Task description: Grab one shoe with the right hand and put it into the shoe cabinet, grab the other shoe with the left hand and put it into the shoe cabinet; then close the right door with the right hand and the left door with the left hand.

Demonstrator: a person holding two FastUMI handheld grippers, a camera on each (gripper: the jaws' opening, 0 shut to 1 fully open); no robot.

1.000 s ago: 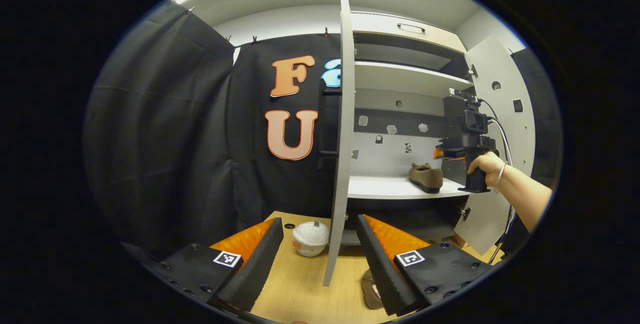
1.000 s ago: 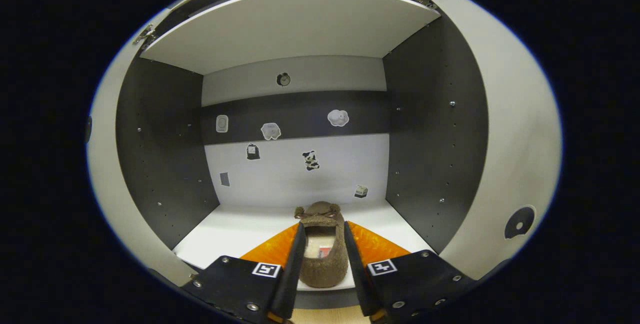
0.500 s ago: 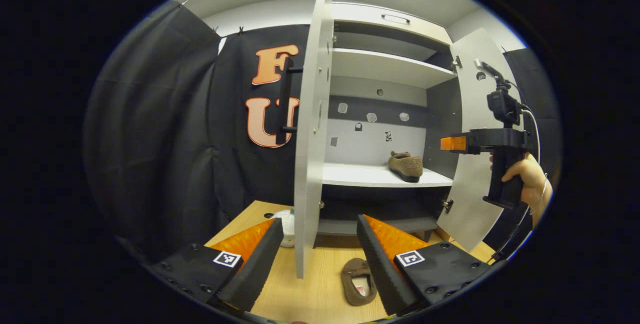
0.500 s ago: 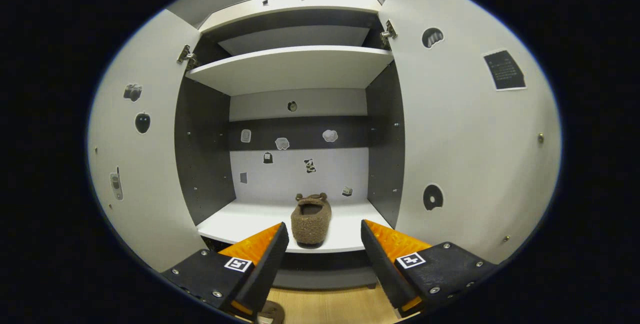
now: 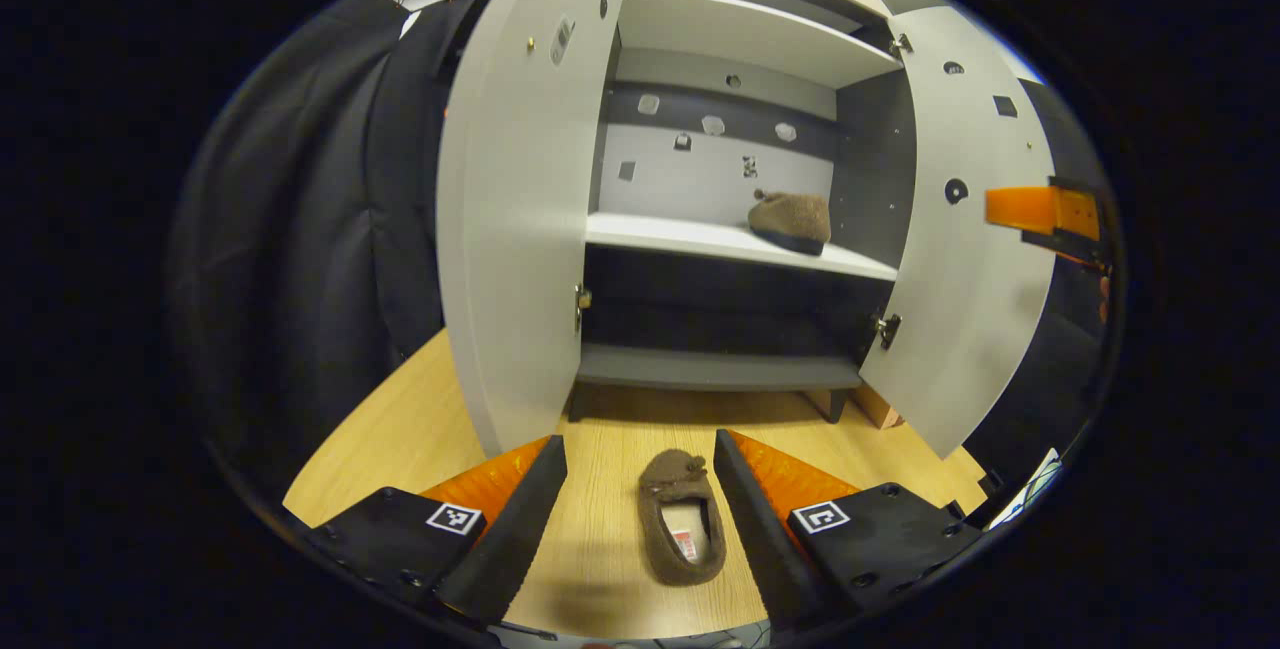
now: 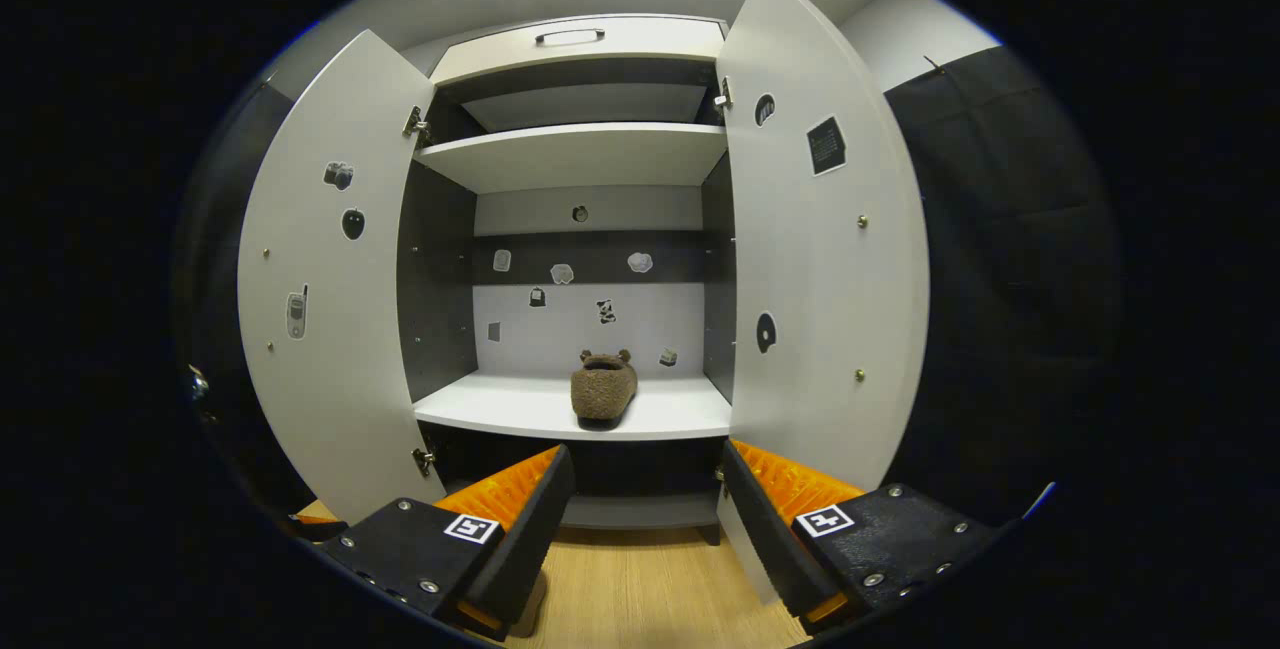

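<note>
L door (image 5: 510,229) swung wide, its inner face toward the cam; this leaves the cabinet mouth clear for loading, so it stays the last thing to shut. L gripper (image 5: 640,509) low over the wooden floor (image 5: 400,429), jaws spread w/ nothing between the pads, straddling shoe #2 (image 5: 683,519) w/o touching it. That shoe lies on the floor just in front of the cabinet, opening up, toe toward the cabinet; reads as lined up for a side pinch, not yet made. Shoe #1 (image 5: 790,219) sits on the white shelf (image 5: 680,234), toward the R side near the dark inner wall, which leaves bare shelf to its left for the second one. R door (image 5: 960,259) also open wide. R gripper (image 6: 640,519), in right gripper view, is clear of the cabinet w/ jaws spread & empty, facing the opening square-on; shoe #1 centred ahead on the shelf. Judgement: R-hand half done, L-hand grab is the step in hand, both doors pending. Risk: pads may slip on the soft fuzzy upper.
</note>
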